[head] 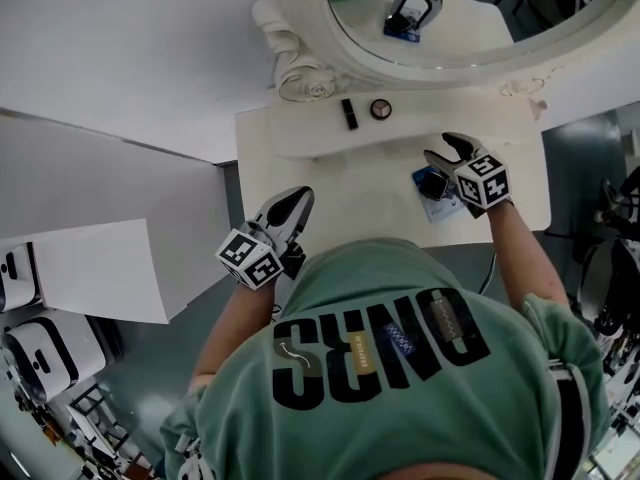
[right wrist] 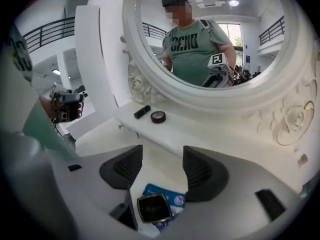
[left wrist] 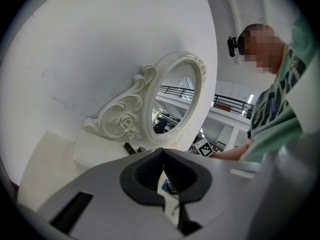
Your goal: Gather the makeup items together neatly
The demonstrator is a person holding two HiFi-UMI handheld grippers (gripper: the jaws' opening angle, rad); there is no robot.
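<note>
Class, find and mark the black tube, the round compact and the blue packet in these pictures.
black tube (head: pixel 349 114), head view, middle of its body.
round compact (right wrist: pixel 158 116), right gripper view, centre of its open pan.
blue packet (right wrist: pixel 159 190), right gripper view, the upper blue strip showing beyond the square case.

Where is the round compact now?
Head view, upper middle: the round compact sits on the shelf below the mirror, just right of the black tube.

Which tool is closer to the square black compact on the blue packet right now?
Right. The right tool hovers just over the compact, jaws apart and empty. The left tool is shut at the near left edge of the table, well away from it.
</note>
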